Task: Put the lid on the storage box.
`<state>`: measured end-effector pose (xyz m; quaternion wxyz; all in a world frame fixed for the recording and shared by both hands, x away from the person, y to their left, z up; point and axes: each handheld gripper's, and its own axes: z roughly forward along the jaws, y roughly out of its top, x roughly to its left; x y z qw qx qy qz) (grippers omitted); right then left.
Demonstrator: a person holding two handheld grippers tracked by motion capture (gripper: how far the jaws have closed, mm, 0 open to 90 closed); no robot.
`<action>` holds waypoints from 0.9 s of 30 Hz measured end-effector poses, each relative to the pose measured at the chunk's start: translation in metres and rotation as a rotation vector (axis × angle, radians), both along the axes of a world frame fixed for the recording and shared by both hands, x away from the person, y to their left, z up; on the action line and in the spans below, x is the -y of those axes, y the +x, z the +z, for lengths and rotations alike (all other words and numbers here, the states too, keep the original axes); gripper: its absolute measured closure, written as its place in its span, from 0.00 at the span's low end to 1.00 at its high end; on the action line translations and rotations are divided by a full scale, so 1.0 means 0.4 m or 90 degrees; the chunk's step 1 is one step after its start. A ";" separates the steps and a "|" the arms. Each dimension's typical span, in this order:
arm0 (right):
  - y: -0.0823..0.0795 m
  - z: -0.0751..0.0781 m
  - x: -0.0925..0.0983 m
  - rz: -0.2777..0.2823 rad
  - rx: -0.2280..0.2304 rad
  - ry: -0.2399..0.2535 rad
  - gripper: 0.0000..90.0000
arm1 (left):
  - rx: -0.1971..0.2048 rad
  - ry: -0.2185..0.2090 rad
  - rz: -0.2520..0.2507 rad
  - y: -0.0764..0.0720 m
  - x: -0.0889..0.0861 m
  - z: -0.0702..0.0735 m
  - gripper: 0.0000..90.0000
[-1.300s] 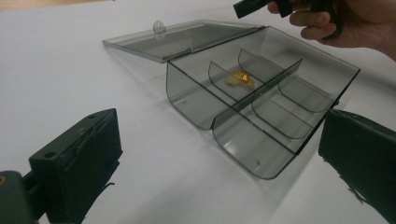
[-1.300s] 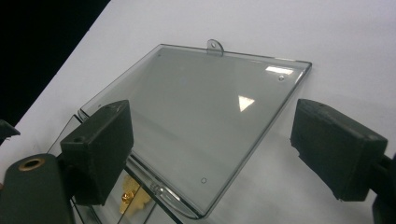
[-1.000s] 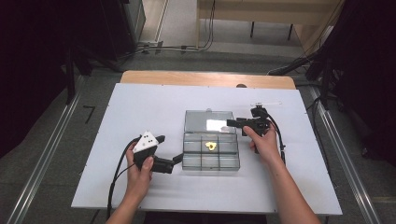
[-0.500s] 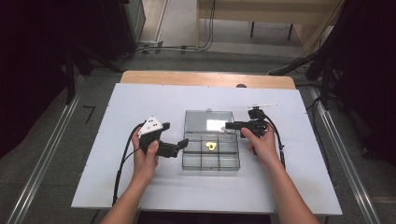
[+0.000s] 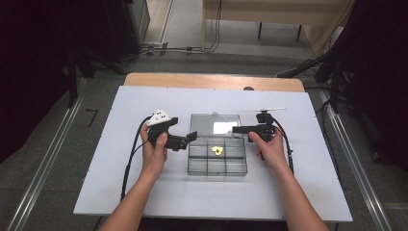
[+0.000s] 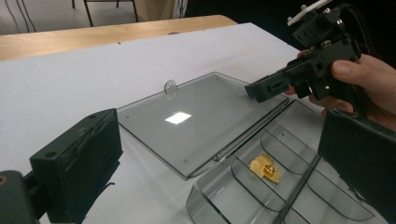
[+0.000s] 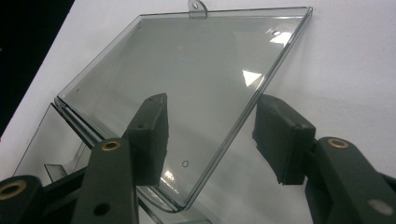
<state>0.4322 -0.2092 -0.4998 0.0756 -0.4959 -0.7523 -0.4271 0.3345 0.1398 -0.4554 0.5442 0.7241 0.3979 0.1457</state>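
The lid [image 7: 187, 88] of the clear box [image 5: 216, 161] lies flat open on the table [image 5: 144, 197], hinged to the tray holding a gold piece [image 5: 218, 150]. The right gripper [image 7: 210, 135] straddles the lid's side edge, its jaws closing but not yet pressing; the left gripper [image 5: 191, 138] hovers apart, empty, beside the box. Seat the pads squarely on the edge before lifting, and keep the left gripper ready to steady the tray.
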 end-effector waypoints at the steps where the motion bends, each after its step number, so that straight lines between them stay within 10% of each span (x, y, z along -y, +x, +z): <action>1: -0.001 0.000 0.000 -0.001 0.001 0.000 0.49 | -0.001 -0.004 0.001 0.005 0.002 0.003 0.00; 27: -0.010 0.001 -0.002 0.000 0.010 0.001 0.48 | -0.076 -0.011 0.003 0.128 0.027 -0.029 0.00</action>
